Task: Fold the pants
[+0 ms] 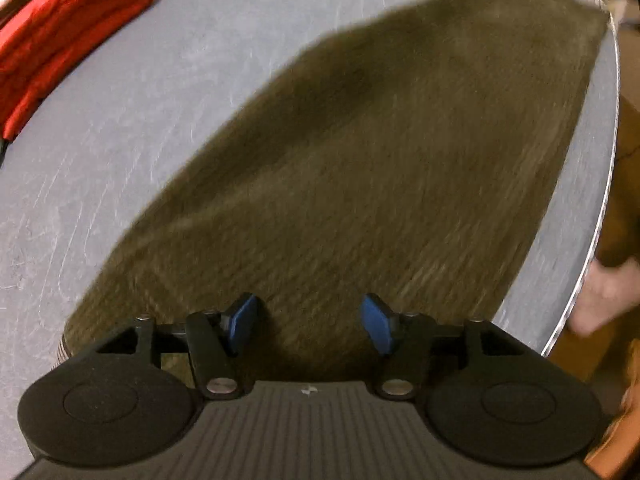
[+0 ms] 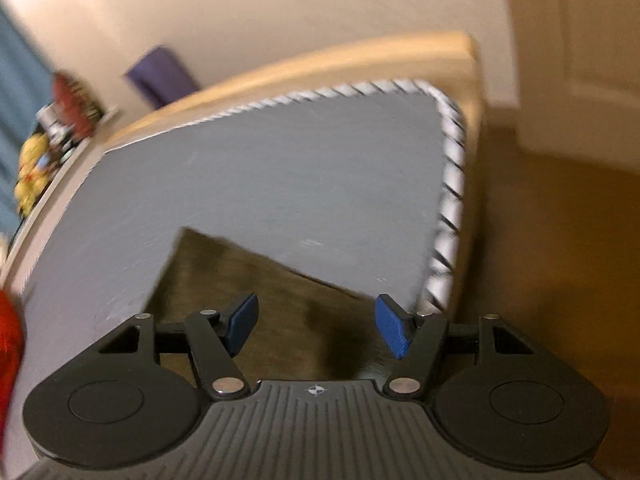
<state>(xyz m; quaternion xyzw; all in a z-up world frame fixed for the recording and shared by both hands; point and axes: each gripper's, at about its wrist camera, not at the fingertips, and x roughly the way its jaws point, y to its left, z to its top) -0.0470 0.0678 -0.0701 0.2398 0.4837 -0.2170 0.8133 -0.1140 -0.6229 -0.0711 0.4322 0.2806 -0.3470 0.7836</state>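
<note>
Jaws of left gripper (image 1: 308,324) and right gripper (image 2: 318,328) stand apart, empty, above olive pants (image 1: 380,160).

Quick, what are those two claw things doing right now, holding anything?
Left gripper: open, holding nothing, above the olive pants.
Right gripper: open, holding nothing, also over the pants.

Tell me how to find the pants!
Look at the big grey table. Spread flat across it, running from under the left gripper toward the far corner, lie the pants. They are dull olive-brown, while the only other cloth, bunched at the table's far edge, is bright red.
</note>
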